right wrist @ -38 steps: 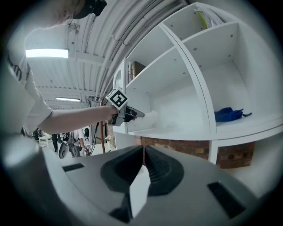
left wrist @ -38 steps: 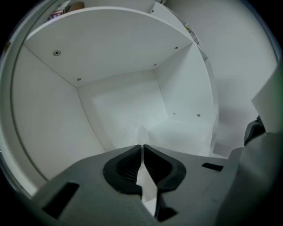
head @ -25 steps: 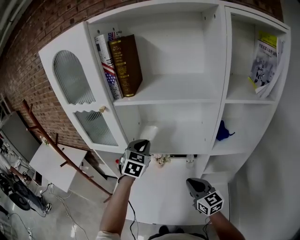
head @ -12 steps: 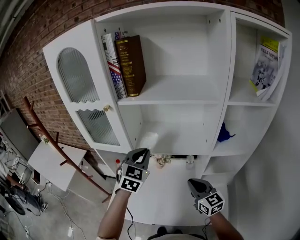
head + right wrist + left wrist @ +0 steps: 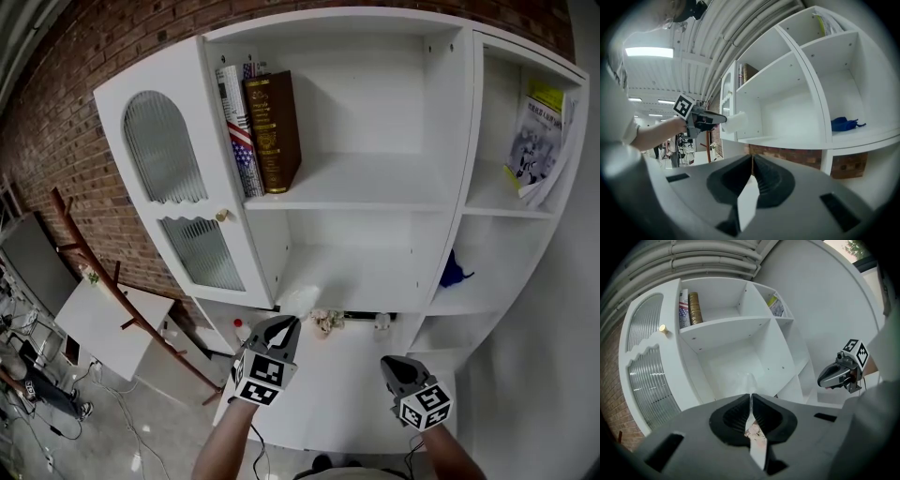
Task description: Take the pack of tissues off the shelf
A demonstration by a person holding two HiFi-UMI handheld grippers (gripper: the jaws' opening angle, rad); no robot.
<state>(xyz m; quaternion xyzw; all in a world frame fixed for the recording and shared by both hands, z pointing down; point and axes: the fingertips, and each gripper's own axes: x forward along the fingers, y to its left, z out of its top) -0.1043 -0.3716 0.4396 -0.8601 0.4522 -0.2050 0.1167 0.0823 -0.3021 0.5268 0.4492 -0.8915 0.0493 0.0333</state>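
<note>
White pack, head view: the pack of tissues [image 5: 298, 298] sits at the tips of the left gripper [image 5: 287, 322], at the front of the shelf's [image 5: 375, 192] lower middle compartment, not deep inside.
Right gripper, head view: the right gripper [image 5: 388, 366] hangs low over the desk [image 5: 328, 398], well apart from the pack.
Count, head view: one pack; two grippers; one brown book [image 5: 274, 131] with what look like two thinner volumes [image 5: 239, 131] on its left; one blue cloth [image 5: 453, 272]; one glazed door [image 5: 178, 197] standing open; two small bits [image 5: 326, 322] on the desk, too small to name; some booklets [image 5: 534, 141] upper right, number unclear.
Grip, left gripper view: the left gripper's jaws are pinched together on a thin edge of the pack [image 5: 748, 380]; only a sliver lies between the pads.
Risk, left gripper view: so slight a hold looks likely to slip or tear the wrapper. A quick swing could shake the pack loose onto the desk. A drift to the left could knock it against the open door.
Grip, right gripper view: the right gripper's [image 5: 752, 159] jaws meet with nothing between them.
Pack, right gripper view: the pack [image 5: 736, 122] juts forward from the left gripper, just at the shelf's front edge; I cannot tell whether it is wholly clear.
Risk, right gripper view: with this gripper idle and apart, nothing would catch a falling pack.
Count, right gripper view: one pack, one cloth [image 5: 846, 124].
</note>
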